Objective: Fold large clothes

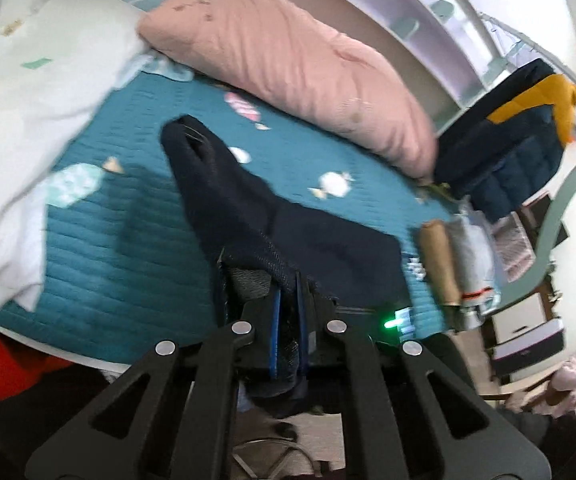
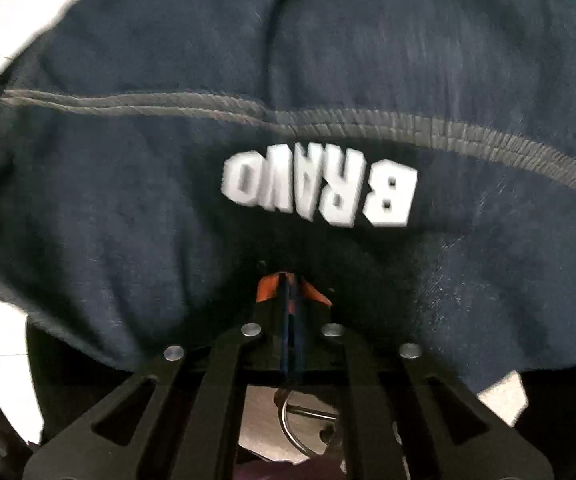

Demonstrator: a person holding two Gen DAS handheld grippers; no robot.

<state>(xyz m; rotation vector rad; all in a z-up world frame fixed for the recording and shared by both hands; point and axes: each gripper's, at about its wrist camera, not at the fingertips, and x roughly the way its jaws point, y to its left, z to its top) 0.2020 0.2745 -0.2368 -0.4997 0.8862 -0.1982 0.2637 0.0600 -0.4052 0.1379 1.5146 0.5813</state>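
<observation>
Between my left gripper's (image 1: 288, 320) blue pads, a fold of the navy garment (image 1: 248, 200) is pinched tight. Cloth runs straight up from the jaws in the left wrist view, long axis pointing away from me across the teal quilt (image 1: 108, 260), ending in a cuff-like tip (image 1: 180, 132) near mid-bed. Sleeve, I judge.

Right gripper (image 2: 288, 292): jaws pressed together on a dark hem of the same garment. Fabric fills that whole view, white lettering (image 2: 320, 192) upside down just beyond the orange pads (image 2: 266, 288), grey seam (image 2: 328, 120) arcing across above it.

So both hands hold; the body of the cloth lies forward of both. Left looks better placed to carry the sleeve across.

Room: open quilt left of the sleeve, up to the white bedding (image 1: 28, 120). Pink pillow (image 1: 288, 64) bounds the far side. Right edge crowded: rolled items (image 1: 448, 264), puffer jacket (image 1: 520, 152). Bed edge sits close below the left jaws. Fold toward centre, I think; avoid dragging right.
</observation>
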